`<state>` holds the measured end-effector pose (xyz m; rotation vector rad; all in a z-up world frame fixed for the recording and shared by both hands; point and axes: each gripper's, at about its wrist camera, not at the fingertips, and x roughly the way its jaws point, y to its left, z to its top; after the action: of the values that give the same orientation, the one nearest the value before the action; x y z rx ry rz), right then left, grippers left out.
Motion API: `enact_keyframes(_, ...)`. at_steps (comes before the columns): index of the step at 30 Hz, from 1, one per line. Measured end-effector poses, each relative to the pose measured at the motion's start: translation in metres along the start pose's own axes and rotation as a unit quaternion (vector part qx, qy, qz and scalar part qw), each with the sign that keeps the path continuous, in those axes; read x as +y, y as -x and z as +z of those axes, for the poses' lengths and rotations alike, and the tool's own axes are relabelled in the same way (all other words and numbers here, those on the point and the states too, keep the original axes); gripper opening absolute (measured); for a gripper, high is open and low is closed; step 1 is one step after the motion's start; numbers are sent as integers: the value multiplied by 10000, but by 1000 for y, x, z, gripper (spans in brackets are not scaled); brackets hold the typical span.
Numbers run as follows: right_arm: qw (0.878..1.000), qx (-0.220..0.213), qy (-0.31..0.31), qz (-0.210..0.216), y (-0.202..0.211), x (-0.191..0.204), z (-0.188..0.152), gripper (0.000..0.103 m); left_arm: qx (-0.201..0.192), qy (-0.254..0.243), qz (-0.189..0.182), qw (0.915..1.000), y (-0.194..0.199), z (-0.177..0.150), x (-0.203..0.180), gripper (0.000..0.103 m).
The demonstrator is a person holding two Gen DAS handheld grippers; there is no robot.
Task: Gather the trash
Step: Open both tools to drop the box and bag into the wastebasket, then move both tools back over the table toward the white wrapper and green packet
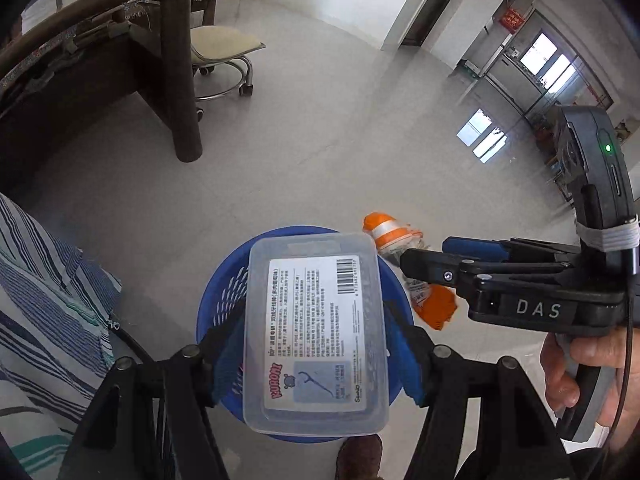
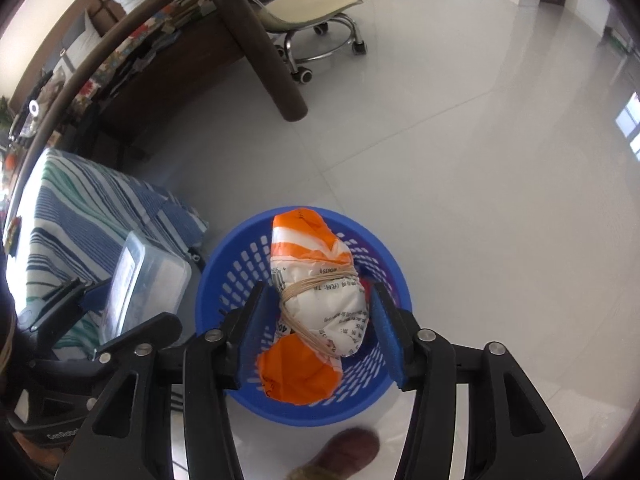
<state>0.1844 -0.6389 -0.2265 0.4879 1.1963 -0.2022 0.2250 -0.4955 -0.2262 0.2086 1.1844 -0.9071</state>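
My left gripper (image 1: 316, 344) is shut on a clear plastic box (image 1: 316, 336) with a printed label and holds it above the blue slotted basket (image 1: 216, 304) on the floor. My right gripper (image 2: 318, 328) is shut on an orange and white wrapped packet (image 2: 316, 292) tied with string, held over the same basket (image 2: 236, 264). The packet also shows in the left wrist view (image 1: 400, 236), just right of the box, with the right gripper (image 1: 424, 258) around it. The box and left gripper show at the left of the right wrist view (image 2: 148, 284).
A striped cloth (image 2: 88, 208) covers something left of the basket. A dark wooden table leg (image 2: 260, 48) and a wheeled stool (image 2: 316, 12) stand behind. A brown slipper (image 2: 340, 456) is just in front of the basket. Pale tiled floor spreads to the right.
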Motion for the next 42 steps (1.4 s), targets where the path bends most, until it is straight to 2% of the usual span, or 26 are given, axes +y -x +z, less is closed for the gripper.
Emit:
enact_keyframes(1,10000,-32,-60,15,1,-1,0,73,-8,4,20,10000,-3,1,-1,73)
enact_keyframes(5,9995,-259,-179,-31,13,1,2,73,-70,178,-59,9998,0,3,-1,73)
enact_keyframes(8,9980,-550,-98,-289,29,4,4,77,-266,251,-171,9992,20,5,-3,73)
enact_keyframes(10,9961,-758,-39,-447,42,8,5,81,-423,258,-196,9986,39,5,-7,73)
enact_keyframes(14,9919,-1122,75,-583,69,21,3,81,-754,299,-374,9960,99,-11,-12,73)
enact_keyframes(19,9837,-1611,532,-599,108,68,-9,85,-1133,252,-344,9926,181,-59,-5,73)
enact_keyframes(21,9795,-1777,837,-436,120,100,-19,88,-1209,328,-222,9919,206,-83,8,73)
enact_keyframes(25,9692,-1837,1572,460,133,161,-36,89,-1252,676,203,9896,238,-125,42,73)
enact_keyframes(29,9578,-1794,1977,1065,141,201,-49,89,-1268,939,590,9857,258,-160,76,73)
enact_keyframes(32,9524,-1781,2144,1237,142,218,-55,89,-1352,1161,861,9802,271,-182,98,73)
enact_keyframes(36,9516,-1710,2147,1382,142,227,-58,90,-1426,1338,1186,9735,286,-200,121,73)
enact_keyframes(42,9522,-1702,2056,1488,145,228,-58,90,-1449,1736,1396,9640,291,-216,159,73)
